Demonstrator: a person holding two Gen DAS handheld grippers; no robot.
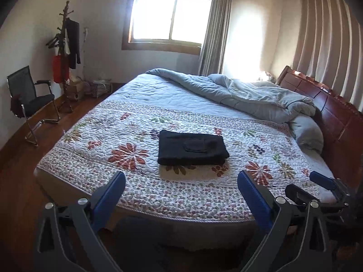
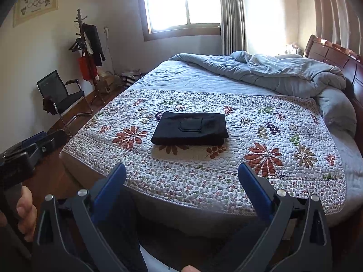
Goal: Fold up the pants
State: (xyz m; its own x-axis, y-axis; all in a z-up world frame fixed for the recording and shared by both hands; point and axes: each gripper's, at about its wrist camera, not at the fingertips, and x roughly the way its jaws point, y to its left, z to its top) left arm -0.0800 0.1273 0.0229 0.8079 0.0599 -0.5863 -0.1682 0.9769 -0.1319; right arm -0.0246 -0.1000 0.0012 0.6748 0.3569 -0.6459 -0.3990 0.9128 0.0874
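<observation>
Black pants [image 1: 191, 147] [image 2: 190, 128] lie folded into a neat rectangle on the floral quilt [image 1: 95, 158] [image 2: 283, 174], a back pocket facing up. My left gripper [image 1: 181, 179] hovers off the bed's near edge, well short of the pants, open and holding nothing. My right gripper [image 2: 181, 170] also hangs back from the bed, open and holding nothing. The right gripper's blue tip [image 1: 322, 180] shows at the right of the left wrist view. The left gripper [image 2: 34, 146] and a hand [image 2: 26, 210] show at the left of the right wrist view.
A grey duvet [image 1: 249, 93] [image 2: 283, 72] is bunched at the far side by the wooden headboard [image 1: 329, 104]. A black chair [image 1: 29, 99] [image 2: 61, 95] and a coat stand [image 1: 65, 56] [image 2: 87, 52] stand on the wooden floor to the left. A window [image 1: 170, 11] is behind.
</observation>
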